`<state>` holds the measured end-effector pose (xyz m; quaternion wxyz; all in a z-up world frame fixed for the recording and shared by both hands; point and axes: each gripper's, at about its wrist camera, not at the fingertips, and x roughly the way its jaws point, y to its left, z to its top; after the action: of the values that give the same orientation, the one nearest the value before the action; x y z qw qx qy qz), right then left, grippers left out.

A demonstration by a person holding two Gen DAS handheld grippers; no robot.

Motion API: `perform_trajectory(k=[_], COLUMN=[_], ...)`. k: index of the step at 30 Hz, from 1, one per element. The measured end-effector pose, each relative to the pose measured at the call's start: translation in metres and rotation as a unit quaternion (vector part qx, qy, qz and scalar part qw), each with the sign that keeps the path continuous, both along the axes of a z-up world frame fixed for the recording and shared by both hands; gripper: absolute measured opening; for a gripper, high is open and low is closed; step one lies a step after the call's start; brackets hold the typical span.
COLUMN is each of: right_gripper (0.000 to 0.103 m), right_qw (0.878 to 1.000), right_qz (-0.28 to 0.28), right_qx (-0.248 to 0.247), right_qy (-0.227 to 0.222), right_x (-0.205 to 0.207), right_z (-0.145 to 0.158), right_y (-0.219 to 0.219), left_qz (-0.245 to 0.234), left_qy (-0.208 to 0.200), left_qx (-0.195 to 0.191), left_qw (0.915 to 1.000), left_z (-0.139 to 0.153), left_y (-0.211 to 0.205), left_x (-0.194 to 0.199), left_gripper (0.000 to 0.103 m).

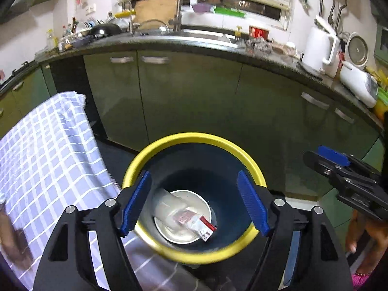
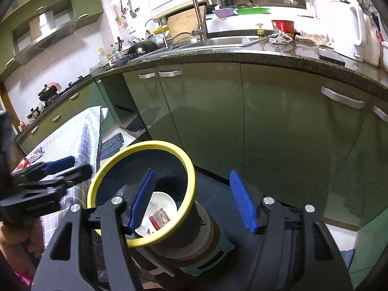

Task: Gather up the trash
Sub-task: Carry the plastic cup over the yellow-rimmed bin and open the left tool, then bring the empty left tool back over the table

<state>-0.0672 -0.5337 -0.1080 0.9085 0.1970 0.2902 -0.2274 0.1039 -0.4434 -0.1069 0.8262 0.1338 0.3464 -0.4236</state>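
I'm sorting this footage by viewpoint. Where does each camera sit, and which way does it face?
Left wrist: on the left gripper, looking down into the yellow-rimmed bin with green cabinets behind; its jaws are open and empty, and the right gripper shows at the right edge.
Right wrist: on the right gripper, beside the bin, facing the cabinets and counter; the left gripper shows at left.
Shared: the bin, the white cup and red-and-white packet inside it, the checked cloth, the sink tap.
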Motion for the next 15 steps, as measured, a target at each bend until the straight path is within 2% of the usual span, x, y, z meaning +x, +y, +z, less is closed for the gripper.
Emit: perform_trajectory(k=[3, 6, 12, 15], right_gripper=[0.061, 0.061, 0.061, 0.061], right_qw=[1.000, 1.000, 0.996, 0.992], right_qz=[0.010, 0.030, 0.087, 0.126], right_qx=[-0.001, 0.000, -0.004, -0.002], right_qy=[0.001, 0.004, 0.006, 0.005], right_x=[0.005, 0.016, 0.041, 0.057], right_z=[0.000, 0.000, 0.004, 0.008], right_y=[0.007, 0.020, 0.060, 0.085], left_qz=[0.010, 0.033, 0.120, 0.173], left_qy=[-0.003, -0.016, -0.021, -0.028], left_qx=[-0.022, -0.027, -0.029, -0.024], left_qw=[0.9997, 0.9990, 0.9921, 0.9842], left_z=[0.016, 0.026, 0.037, 0.036], left_y=[0.038, 0.077, 0.176, 0.228], left_x=[-0.014, -0.024, -0.032, -0.037], left_gripper=[0.079, 0.079, 0.082, 0.082])
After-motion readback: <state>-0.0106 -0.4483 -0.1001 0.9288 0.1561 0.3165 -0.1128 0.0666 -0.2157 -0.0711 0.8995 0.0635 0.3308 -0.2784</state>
